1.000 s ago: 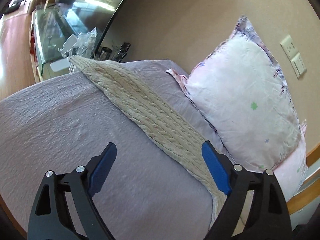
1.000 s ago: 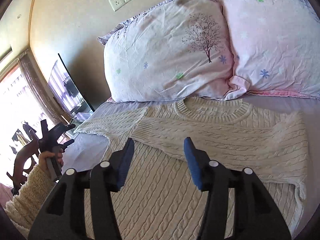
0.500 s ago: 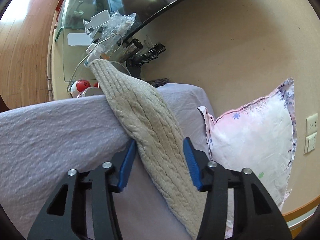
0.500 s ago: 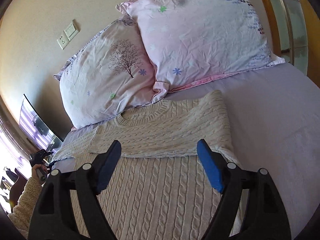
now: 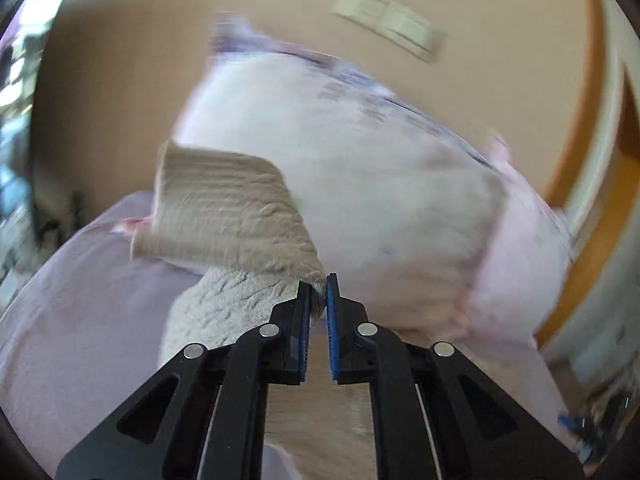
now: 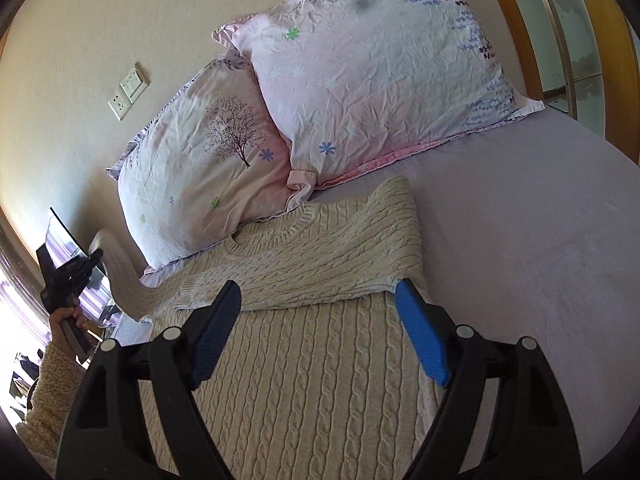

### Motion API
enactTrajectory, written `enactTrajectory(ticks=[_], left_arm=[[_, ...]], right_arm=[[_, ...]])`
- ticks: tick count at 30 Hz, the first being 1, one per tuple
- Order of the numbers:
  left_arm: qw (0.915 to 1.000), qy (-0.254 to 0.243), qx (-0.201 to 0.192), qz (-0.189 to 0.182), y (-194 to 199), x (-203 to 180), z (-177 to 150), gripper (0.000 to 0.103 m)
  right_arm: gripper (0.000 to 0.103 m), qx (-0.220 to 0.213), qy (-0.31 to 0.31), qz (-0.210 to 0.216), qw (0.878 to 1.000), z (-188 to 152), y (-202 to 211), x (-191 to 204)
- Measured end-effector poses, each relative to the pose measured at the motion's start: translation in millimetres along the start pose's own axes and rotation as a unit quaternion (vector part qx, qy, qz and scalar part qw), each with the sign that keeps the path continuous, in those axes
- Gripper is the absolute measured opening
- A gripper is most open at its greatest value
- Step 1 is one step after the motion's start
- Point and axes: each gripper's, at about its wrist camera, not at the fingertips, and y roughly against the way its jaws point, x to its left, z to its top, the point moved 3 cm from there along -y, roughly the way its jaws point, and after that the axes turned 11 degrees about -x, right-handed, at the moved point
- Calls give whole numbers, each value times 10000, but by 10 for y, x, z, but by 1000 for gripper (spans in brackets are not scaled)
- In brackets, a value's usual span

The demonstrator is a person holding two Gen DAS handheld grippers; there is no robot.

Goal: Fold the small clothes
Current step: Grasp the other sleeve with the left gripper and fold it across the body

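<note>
The cream sweater (image 6: 296,360) lies flat on the bed (image 6: 540,240), collar at 12 o'clock toward the pillows (image 6: 360,72). The left gripper (image 5: 318,292) is clamped on its lifted sleeve (image 5: 228,216); carry it across, keeping tension. The right gripper (image 6: 320,332) hangs spread above.

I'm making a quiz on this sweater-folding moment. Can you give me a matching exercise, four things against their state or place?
Things:
1. left gripper
2. right gripper
3. sweater sleeve
4. tree-print pillow

States or places:
A. open, above the sweater body
B. leaning against the wall, behind the sweater's collar
C. shut on knit fabric
D. lifted off the bed, its cuff in the air

Pairs: 1-C, 2-A, 3-D, 4-B
</note>
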Motion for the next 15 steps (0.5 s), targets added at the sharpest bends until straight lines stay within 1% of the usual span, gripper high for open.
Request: enactTrajectory(ticks=[1,2,3,4,5,6,7,8,9,11,12,13,14,15], left_arm=[[9981,-410,223,-391,-92,-466,-171,7],[9939,-692,467,-721,-178,-817,-366,8],[9858,-976,861,-1060,-284,-1182,-638,8],[9783,-1139,1211,-1240,-360,-1399,-856,8],[9726,-1235,1478,-1301,-402,-1505,-1031,8],[9702,-1261,1627,-1276,-407,-1533,-1140,8],[9704,-1242,1682,-1210,-377,-1502,-1200,8],[9730,-1162,1669,-1089,-298,-1404,-1229,13],[9765,-1054,1621,-955,-197,-1266,-1227,20],[9839,-881,1455,-558,75,-928,-1206,58],[9860,-863,1381,-367,245,-763,-1207,66],[9869,-858,1356,-177,386,-619,-1232,73],[9866,-800,1420,10,524,-446,-1279,73],[9859,-688,1521,114,623,-340,-1331,73]], right_arm=[[80,25,-28,22,10000,-27,-3,-8],[79,56,-43,36,10000,-59,-3,-17],[79,91,-44,24,9999,-92,5,-31],[79,122,-48,0,9999,-117,26,-54],[79,147,-70,-17,9999,-135,61,-90],[79,158,-103,-37,9998,-149,124,-146],[79,158,-122,-73,9998,-161,194,-209],[79,164,-127,-125,9997,-173,250,-269],[80,194,-142,-215,9995,-194,318,-353],[80,338,-251,-310,9986,-266,409,-520],[80,426,-322,-309,9981,-311,430,-587],[80,551,-400,-283,9973,-368,440,-646],[79,714,-481,-241,9960,-443,434,-699],[79,842,-540,-214,9948,-504,422,-730]])
